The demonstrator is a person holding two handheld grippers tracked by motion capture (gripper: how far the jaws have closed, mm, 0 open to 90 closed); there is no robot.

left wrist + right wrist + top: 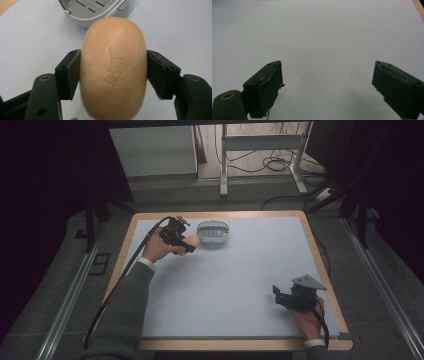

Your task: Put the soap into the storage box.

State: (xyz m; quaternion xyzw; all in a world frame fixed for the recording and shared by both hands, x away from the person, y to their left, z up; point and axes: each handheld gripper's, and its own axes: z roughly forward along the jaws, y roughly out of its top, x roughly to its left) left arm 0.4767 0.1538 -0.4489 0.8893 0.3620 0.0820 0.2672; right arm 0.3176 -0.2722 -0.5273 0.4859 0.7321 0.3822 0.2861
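Left gripper (pixel 186 241) has its jaws clamped on the sides of a tan soap bar (pixel 113 67), held just beside the grey slotted soap dish (pixel 213 233) at the far left of the pale blue mat (pixel 230 285), nothing between soap and dish. The left gripper view shows characters stamped in the soap and white flecks on it (the high view is too small for that). Right gripper (pixel 327 87) sits well apart near the mat's right front corner, jaws wide apart over bare mat.
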